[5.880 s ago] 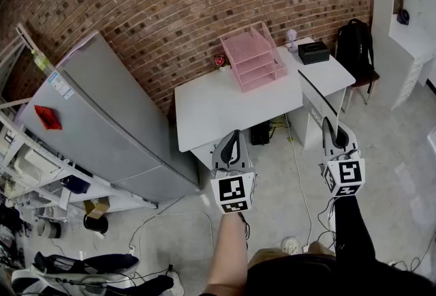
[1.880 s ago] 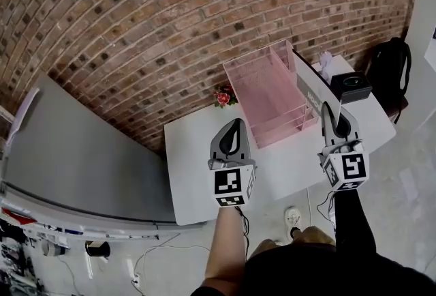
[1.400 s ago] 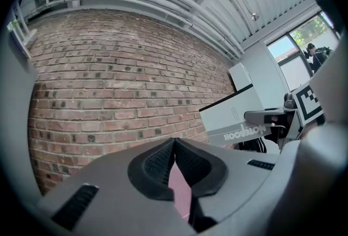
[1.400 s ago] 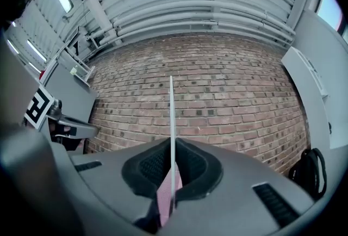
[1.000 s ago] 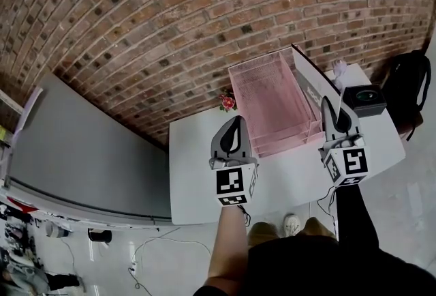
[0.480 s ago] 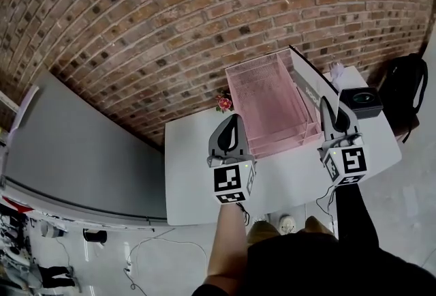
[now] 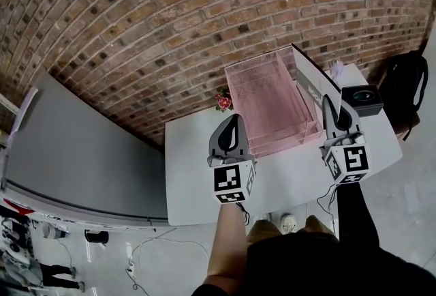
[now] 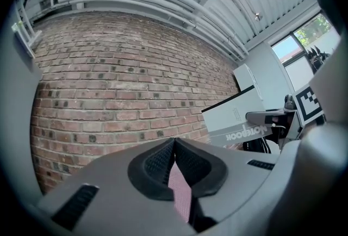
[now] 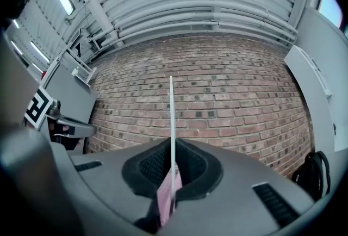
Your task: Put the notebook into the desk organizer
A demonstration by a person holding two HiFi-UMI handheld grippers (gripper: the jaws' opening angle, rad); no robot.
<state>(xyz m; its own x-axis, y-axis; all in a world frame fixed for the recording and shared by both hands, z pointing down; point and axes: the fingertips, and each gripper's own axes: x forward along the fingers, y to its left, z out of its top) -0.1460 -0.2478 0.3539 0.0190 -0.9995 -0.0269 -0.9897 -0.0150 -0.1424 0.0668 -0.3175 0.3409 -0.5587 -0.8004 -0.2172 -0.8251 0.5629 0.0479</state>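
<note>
Brick wall (image 7: 170,15) fills the background, and against it stands a white desk (image 7: 197,179) seen steeply from above. At the desk's back edge, about midway along it, we see a pink mesh desk organizer (image 7: 269,107), with a small red flower (image 7: 223,101) just beside its left wall. A black box (image 7: 361,98) sits near the desk's right back corner, and a black backpack (image 7: 402,80) lies beyond the desk's right edge. A grey cabinet (image 7: 75,144) stands off the left edge. The right gripper (image 7: 332,105) is clamped on the notebook (image 7: 308,78), which stands on edge and runs along the organizer's right side toward the wall. We cannot tell whether it touches the organizer. In the right gripper view the notebook (image 9: 172,120) appears edge-on as a thin pale line rising from between the pressed pads. In the left gripper view its grey and white cover (image 8: 234,120) shows at the right. The left gripper (image 7: 234,121) hovers over the organizer's front left corner. Its jaws meet at the tips with nothing between them.
</note>
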